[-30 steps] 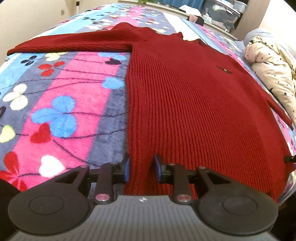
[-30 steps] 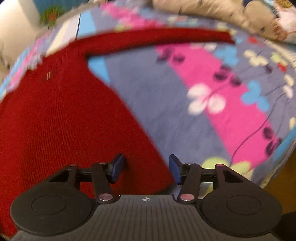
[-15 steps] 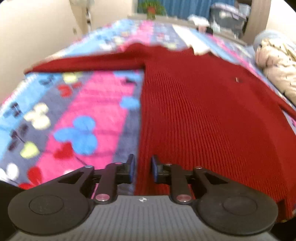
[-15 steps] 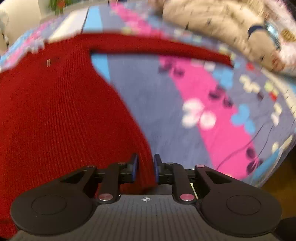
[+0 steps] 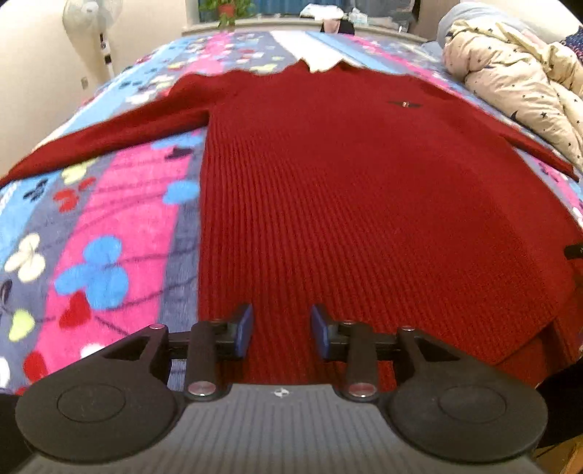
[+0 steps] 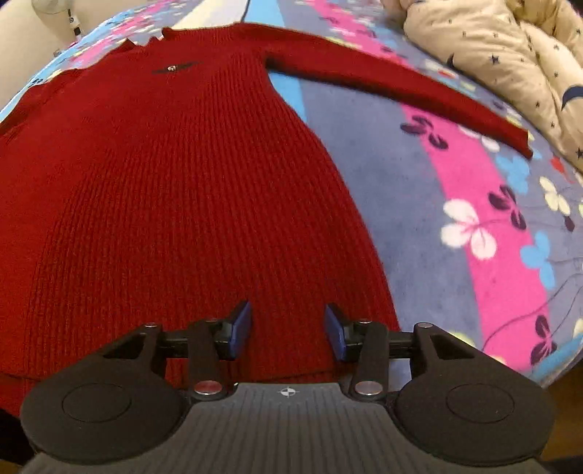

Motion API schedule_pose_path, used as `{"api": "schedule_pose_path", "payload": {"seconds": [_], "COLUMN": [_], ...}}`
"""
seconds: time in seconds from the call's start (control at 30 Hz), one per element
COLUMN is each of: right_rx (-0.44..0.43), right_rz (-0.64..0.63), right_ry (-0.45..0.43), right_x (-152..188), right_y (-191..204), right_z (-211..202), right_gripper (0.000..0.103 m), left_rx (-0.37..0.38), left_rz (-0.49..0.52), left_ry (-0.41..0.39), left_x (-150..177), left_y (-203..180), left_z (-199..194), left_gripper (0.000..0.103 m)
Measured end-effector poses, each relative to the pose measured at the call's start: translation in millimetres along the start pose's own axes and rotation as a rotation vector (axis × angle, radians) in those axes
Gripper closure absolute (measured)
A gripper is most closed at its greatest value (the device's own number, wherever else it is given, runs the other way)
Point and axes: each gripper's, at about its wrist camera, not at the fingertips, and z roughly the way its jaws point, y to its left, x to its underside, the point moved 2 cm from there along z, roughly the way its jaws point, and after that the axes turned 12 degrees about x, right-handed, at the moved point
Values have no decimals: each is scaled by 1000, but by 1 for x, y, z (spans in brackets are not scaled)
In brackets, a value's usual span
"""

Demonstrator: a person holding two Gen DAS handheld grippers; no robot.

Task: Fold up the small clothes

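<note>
A red ribbed sweater (image 5: 357,189) lies spread flat on a flowered blanket (image 5: 109,233), both sleeves stretched out sideways. My left gripper (image 5: 280,330) hovers over the sweater's hem near its left edge, jaws opening, the blue pads apart with knit showing beneath them but not pinched. In the right wrist view the same sweater (image 6: 175,189) fills the left half. My right gripper (image 6: 288,328) sits over the hem near the right edge, jaws opening too, nothing pressed between the pads. The right sleeve (image 6: 400,87) runs out toward a cream quilt.
A cream star-patterned quilt (image 5: 521,80) is bunched at the bed's right side. A standing fan (image 5: 94,22) is by the wall at back left. A potted plant (image 5: 226,11) and clutter line the far end. The blanket (image 6: 473,204) drops off at the bed's near edge.
Both grippers closed over the hem corners half a second ago and have since spread their pads apart. Each view has swung inward, so more of the sweater's body is in sight.
</note>
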Motion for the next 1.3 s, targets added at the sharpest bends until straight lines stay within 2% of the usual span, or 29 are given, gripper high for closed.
{"api": "schedule_pose_path", "payload": {"seconds": [0.1,0.2,0.63,0.77,0.87,1.03,1.1,1.17,1.3], "right_rx": [-17,17,-16,-5,-13,-38,-32,-20,-9], "right_rz": [31,-10,76,108,182,248,245,236,228], "right_ry": [-23,29,-110,-187,-264,-407,-453,-490,-541], "right_x": [-3,2,-9,-16,-23,-37,-43,-48,-56], "right_y": [-3,2,-5,-13,-20,-18,-14,-9,-1], "right_z": [-6,3,-18,-24,-37,-61,-66,-70,-78], "right_gripper": [54,54,54,54,54,54,54,54,54], "left_rx": [18,9,30,33,37,28,24,1,-24], "left_rz": [-12,-19,-6,13,44,87,112,162,227], "left_ry": [-42,29,-9,-65,-127,-227,-252,-290,-362], "left_x": [-4,-1,-1,-5,-12,-33,-48,-68,-115], "left_y": [1,2,2,-4,-11,-19,-22,-24,-19], "left_z": [-5,5,3,-9,-24,-51,-62,-72,-82], "left_gripper": [63,59,56,56,55,36,35,24,23]}}
